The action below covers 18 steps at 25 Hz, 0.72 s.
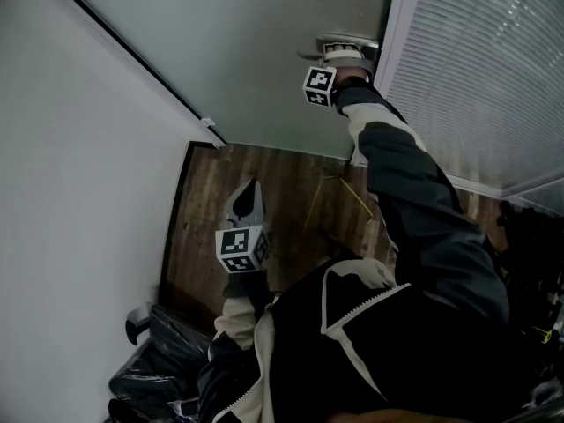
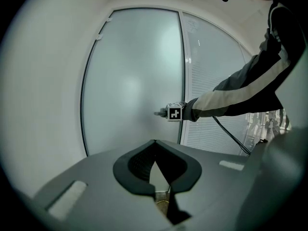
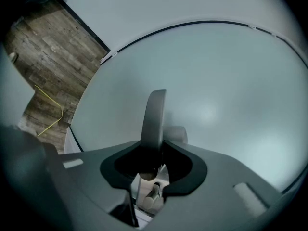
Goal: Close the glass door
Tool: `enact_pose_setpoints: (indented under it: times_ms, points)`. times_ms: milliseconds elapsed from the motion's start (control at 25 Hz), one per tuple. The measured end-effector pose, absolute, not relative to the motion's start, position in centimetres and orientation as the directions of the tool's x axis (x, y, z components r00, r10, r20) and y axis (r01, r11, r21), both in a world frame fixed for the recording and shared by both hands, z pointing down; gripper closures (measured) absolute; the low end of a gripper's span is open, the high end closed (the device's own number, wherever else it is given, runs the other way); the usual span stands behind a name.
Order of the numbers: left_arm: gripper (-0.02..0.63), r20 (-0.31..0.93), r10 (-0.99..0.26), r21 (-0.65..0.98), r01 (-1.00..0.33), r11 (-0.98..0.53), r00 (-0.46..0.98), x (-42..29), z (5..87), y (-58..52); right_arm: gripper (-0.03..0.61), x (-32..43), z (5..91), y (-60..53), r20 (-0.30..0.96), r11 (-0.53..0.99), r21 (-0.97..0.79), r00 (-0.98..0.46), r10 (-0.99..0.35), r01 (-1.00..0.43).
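Observation:
The frosted glass door [image 1: 247, 51] fills the top of the head view and stands ahead in the left gripper view [image 2: 134, 81]. Its grey lever handle [image 1: 348, 40] sits near the door's right edge. My right gripper [image 1: 345, 53] reaches out at arm's length and is shut on that handle [image 3: 155, 119], which runs upright between its jaws [image 3: 154, 146]. The left gripper view shows the same grip from a distance [image 2: 163, 113]. My left gripper [image 1: 249, 188] hangs lower, over the wooden floor and away from the door. Its jaws [image 2: 154, 142] are shut with nothing between them.
A white wall [image 1: 79, 148] runs along the left, edged by a black door frame. A panel with white blinds [image 1: 476, 69] stands right of the door. A yellow cable [image 1: 344, 192] lies on the wooden floor [image 1: 282, 174]. Black bags [image 1: 167, 359] sit at bottom left.

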<state>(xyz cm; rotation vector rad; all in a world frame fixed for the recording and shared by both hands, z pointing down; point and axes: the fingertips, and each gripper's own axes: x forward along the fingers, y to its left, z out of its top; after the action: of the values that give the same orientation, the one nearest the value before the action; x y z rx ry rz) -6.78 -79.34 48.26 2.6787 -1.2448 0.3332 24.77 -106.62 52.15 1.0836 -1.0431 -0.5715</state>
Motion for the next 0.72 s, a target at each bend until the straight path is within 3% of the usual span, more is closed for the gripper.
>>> enact_pose_setpoints:
  times_ms: [600,720]
  points:
    - [0.611,0.279,-0.752,0.045,-0.790,-0.612,0.598,-7.8,48.4,-78.8,0.454,25.3,51.9,-106.6,0.413,0.401,0.908,0.424,-0.806,-0.123]
    - [0.611,0.269,-0.752,0.051,-0.788,-0.613,0.602,-8.1,48.2,-78.6,0.347,25.0,51.9,-106.0,0.440,0.389,0.898,0.395,-0.807,-0.206]
